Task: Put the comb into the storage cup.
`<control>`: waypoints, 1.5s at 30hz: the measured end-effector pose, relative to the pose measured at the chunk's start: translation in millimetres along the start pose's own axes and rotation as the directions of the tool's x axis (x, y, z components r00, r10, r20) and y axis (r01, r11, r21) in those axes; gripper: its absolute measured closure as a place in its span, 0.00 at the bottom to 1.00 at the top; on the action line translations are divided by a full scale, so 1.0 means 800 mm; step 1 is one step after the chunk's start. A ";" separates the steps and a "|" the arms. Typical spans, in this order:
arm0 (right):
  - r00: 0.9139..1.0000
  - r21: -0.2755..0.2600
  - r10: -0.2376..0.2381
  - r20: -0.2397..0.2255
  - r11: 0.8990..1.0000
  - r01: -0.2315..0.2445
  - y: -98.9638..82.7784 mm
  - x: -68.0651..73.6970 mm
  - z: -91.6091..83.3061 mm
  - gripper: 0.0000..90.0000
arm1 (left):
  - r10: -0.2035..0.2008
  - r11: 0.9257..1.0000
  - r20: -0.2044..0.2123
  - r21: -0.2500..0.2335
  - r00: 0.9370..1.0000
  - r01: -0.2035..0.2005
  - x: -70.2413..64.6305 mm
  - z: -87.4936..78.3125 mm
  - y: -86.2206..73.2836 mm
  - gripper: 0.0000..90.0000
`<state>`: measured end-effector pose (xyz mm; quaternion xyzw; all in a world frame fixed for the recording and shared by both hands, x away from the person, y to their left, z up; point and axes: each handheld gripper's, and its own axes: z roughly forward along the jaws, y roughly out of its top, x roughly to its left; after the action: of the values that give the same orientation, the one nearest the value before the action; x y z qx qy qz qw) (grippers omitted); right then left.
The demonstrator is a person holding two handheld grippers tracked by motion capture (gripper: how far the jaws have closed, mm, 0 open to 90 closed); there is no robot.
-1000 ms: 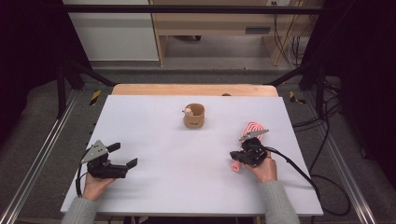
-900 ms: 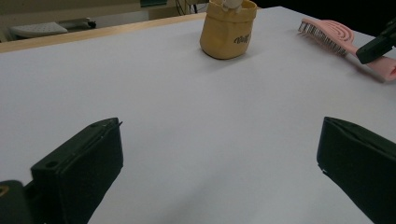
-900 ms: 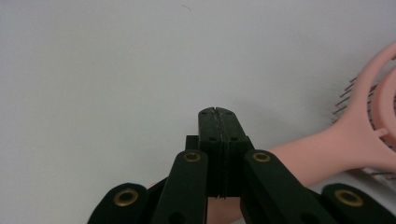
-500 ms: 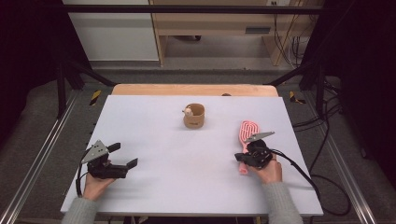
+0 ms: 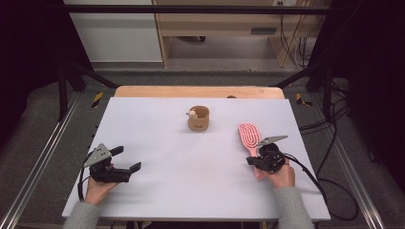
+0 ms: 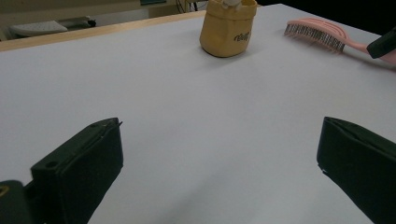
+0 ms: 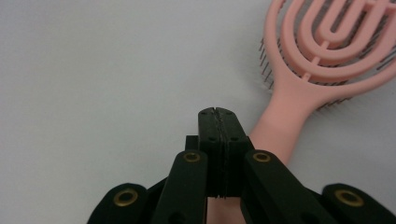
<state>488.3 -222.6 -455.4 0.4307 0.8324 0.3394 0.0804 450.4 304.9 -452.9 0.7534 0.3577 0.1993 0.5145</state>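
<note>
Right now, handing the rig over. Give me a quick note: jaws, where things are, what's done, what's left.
Right gripper: jaws shut with nothing between them, above the handle of the pink hairbrush; it does not hold the brush.
Left gripper: jaws open, empty, low over the table at its near left.
Brush lies bristles down on the table's right side. Tan cup stands upright at the far middle, a small item inside.
Done: brush lies flat on the table. Left: probably the brush into the cup, a guess.

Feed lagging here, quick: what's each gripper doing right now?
Left gripper: open, holding nothing.
Right gripper: jaws shut together above the pink hairbrush handle, not gripping it.
</note>
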 end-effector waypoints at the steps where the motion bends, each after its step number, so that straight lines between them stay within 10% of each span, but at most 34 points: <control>1: 1.000 0.004 -0.002 0.001 1.000 0.002 0.000 -0.001 -0.001 1.00 | 0.000 1.000 0.000 0.000 1.000 0.000 0.000 0.000 0.000 0.00; 29: 1.000 -0.003 0.018 0.023 1.000 -0.018 -0.008 -0.014 -0.010 0.93 | -0.001 1.000 -0.001 0.002 1.000 0.001 0.000 0.000 0.000 0.00; 45: 0.997 -0.163 -0.032 0.064 0.986 0.042 0.002 -0.007 -0.034 0.51 | 0.000 1.000 0.000 0.006 1.000 0.000 0.000 0.001 0.000 0.00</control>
<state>481.4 -239.8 -434.9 0.4173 0.8065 0.3921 0.1473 451.0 304.1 -453.5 0.7551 0.3581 0.1982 0.5122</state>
